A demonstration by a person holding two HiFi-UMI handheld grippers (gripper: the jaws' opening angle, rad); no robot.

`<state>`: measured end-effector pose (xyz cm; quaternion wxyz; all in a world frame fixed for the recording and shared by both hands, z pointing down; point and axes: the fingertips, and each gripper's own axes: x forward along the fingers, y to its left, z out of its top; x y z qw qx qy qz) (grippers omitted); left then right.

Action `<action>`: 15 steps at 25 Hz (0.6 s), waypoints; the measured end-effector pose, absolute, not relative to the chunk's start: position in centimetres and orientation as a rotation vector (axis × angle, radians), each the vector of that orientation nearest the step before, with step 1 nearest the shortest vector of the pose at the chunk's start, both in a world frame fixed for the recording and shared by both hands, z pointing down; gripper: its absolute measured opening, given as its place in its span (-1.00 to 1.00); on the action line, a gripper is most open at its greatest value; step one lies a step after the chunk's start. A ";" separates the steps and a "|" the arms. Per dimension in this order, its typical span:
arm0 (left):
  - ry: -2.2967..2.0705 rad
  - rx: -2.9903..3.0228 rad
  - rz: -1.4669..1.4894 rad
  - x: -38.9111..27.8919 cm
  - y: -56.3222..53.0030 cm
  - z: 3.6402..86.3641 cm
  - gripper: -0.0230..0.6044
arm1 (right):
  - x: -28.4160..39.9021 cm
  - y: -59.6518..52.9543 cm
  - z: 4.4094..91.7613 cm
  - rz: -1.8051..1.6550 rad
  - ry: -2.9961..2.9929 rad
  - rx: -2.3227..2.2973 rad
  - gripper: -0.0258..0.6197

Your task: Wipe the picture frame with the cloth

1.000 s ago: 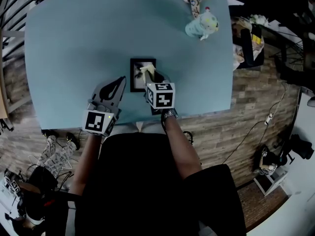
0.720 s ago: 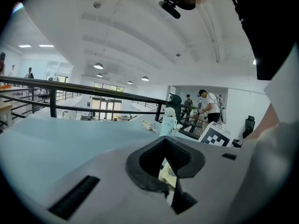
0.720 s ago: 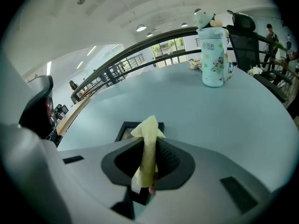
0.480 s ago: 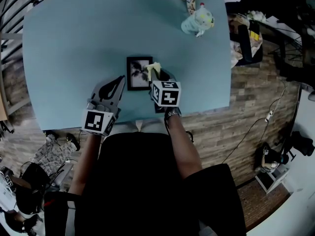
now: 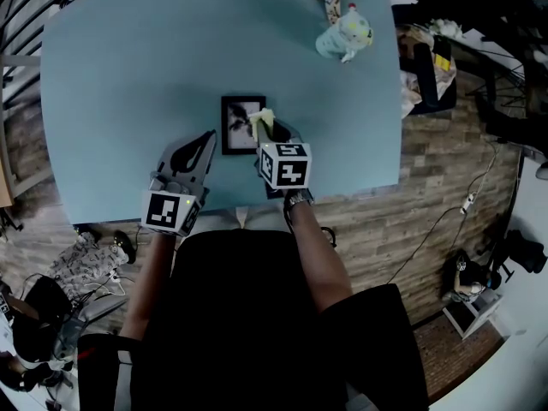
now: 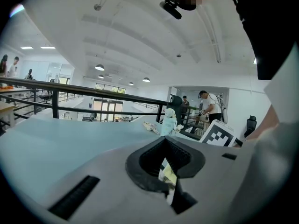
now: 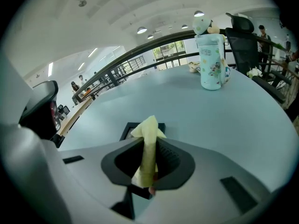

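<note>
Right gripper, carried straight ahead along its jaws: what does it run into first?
The small black picture frame lying flat on the blue table. The right gripper, shut on a pale yellow cloth, points at it from close by; the cloth's tip would probably touch first, though depth is unclear.

Head view: dim and flat, underexposed beyond the table. Even light on the tabletop, with only faint, soft shadows. Floor and surroundings murky. Marked barrel bend toward the edges.

Both gripper views: much brighter, lit from overhead by ceiling lamps. Pale ceiling close to washed out, no hard glare. Round fisheye frame, black corners, straight lines bowed. Distance fairly sharp. Nearest foreground soft, the cloth slightly out of focus.
</note>
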<state>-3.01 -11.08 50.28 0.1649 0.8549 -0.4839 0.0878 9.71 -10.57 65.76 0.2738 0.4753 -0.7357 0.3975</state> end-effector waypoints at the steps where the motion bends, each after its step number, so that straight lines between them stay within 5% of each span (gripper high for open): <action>1: -1.382 2.433 0.250 -3.1 -11.0 50.3 -0.94 | 9.0 -10.4 65.7 1.066 -1.989 1.258 -0.74; 15: -1.496 2.370 0.243 -6.7 -8.8 50.5 -0.94 | 0.0 -7.2 66.1 1.018 -2.095 0.992 -0.74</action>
